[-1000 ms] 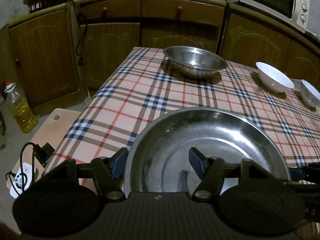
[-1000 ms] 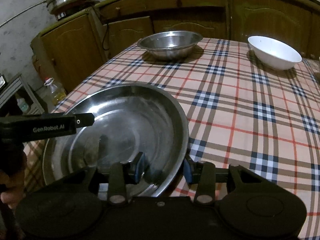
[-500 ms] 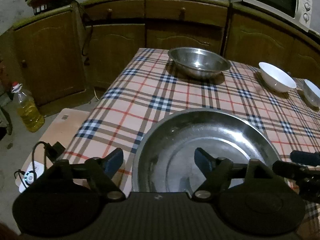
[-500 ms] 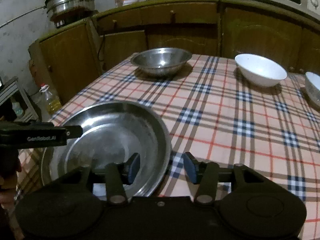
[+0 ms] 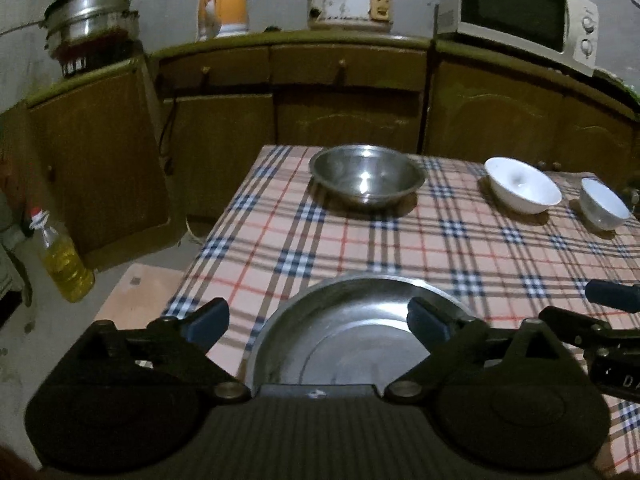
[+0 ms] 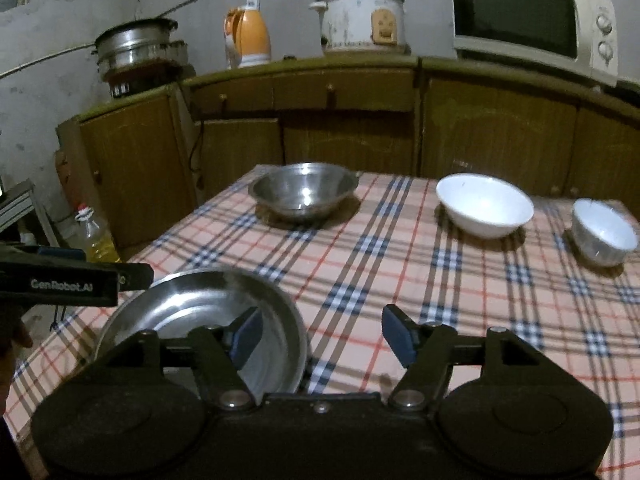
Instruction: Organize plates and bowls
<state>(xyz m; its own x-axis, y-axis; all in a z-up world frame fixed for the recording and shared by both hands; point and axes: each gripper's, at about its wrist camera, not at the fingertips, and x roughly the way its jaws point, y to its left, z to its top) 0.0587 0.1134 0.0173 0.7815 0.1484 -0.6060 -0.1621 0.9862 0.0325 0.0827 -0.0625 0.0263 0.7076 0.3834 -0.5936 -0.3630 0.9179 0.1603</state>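
A wide shallow steel pan [image 5: 344, 336] [image 6: 192, 312] lies flat on the plaid tablecloth at the near left corner. My left gripper [image 5: 318, 322] hangs above its left rim, jaws opening wide and touching nothing. Over the pan's right rim, my right gripper [image 6: 324, 334] has its jaws opening too, clear of the metal. A deep steel bowl [image 5: 366, 176] [image 6: 302, 190] stands at the far side. To its right sit a large white bowl [image 5: 522, 190] [image 6: 484, 204] and a small white bowl [image 5: 604, 204] [image 6: 604, 230].
The plaid table [image 6: 440, 280] ends close to wooden cabinets [image 5: 344, 116]. On the counter are a steamer pot [image 6: 140, 46], an orange kettle [image 6: 248, 38], a rice cooker [image 6: 360, 18] and a microwave [image 6: 532, 16]. An oil bottle [image 5: 62, 258] stands on the floor left of the table.
Both grippers let go of the steel pan's rim, spread their jaws and rose up and back. The pan now rests on the table, smaller and lower in both views.
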